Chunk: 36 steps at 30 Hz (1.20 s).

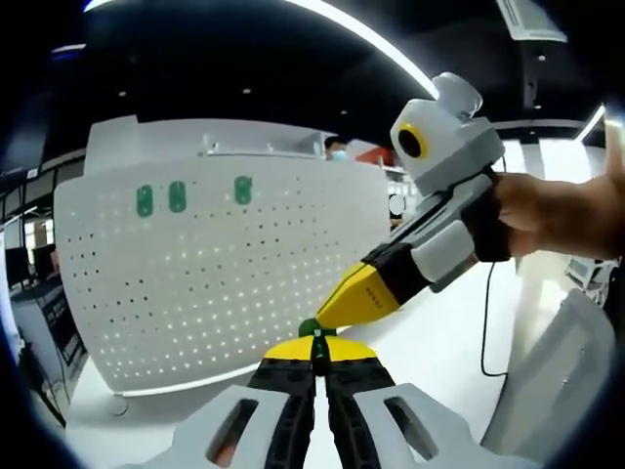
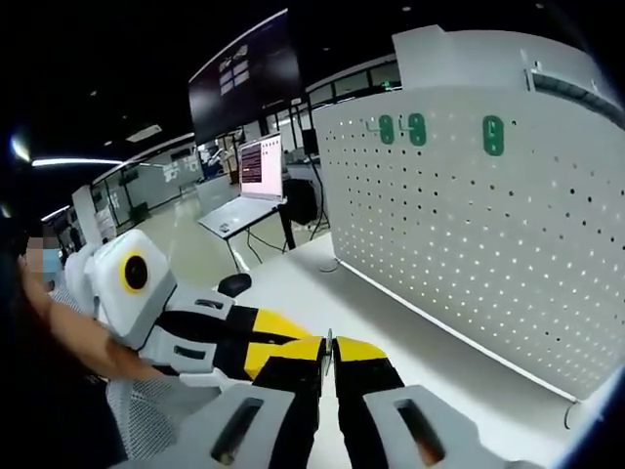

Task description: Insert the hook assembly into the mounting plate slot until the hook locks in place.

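Observation:
A white pegboard mounting plate stands upright on the white table, with three green hooks in its top rows. In the left gripper view my left gripper is shut on a small green hook piece peeking above its yellow tips. My right gripper comes in from the right, its yellow tips together and touching that piece. In the right gripper view my right gripper has its jaws together beside the left gripper, low in front of the pegboard and its green hooks.
A person's hand holds the right gripper, and a black cable hangs from it. A white perforated panel lies at the right. Behind the table stand a laptop, a dark wall screen and a black object.

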Available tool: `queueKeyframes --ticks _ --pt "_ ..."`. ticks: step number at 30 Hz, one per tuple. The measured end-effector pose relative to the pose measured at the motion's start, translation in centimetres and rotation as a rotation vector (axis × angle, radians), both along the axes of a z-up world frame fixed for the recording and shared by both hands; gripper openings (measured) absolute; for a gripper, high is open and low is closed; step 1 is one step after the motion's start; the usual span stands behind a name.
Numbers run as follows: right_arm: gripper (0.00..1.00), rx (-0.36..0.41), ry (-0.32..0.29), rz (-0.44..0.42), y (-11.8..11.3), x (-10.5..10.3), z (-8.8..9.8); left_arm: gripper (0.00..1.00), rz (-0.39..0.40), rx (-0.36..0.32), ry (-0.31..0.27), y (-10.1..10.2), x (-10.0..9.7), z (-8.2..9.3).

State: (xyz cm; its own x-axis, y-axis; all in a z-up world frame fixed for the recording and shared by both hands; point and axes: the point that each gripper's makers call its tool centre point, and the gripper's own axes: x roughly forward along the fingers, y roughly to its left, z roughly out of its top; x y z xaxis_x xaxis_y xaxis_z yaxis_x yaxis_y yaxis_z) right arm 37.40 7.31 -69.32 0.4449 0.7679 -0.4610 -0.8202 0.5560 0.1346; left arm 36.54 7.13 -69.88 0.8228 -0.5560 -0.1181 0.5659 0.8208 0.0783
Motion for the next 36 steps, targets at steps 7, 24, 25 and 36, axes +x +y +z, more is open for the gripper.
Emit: queueKeyframes --ticks 7,24,25,36 --pt "0.0 0.009 0.027 -0.012 -0.29 0.18 -0.12 0.02 -0.005 0.012 -0.005 -0.06 0.0 -0.07" --pt "0.0 0.031 0.029 -0.024 -0.15 0.21 0.54 0.04 -0.003 0.029 -0.017 0.0 0.12 -0.04" --pt "0.0 0.032 0.031 -0.024 -0.16 0.18 0.53 0.05 -0.003 0.025 -0.015 0.01 0.11 -0.04" --pt "0.0 0.037 0.025 -0.025 -0.03 -0.01 0.74 0.03 -0.004 -0.006 0.003 0.08 0.09 -0.07"
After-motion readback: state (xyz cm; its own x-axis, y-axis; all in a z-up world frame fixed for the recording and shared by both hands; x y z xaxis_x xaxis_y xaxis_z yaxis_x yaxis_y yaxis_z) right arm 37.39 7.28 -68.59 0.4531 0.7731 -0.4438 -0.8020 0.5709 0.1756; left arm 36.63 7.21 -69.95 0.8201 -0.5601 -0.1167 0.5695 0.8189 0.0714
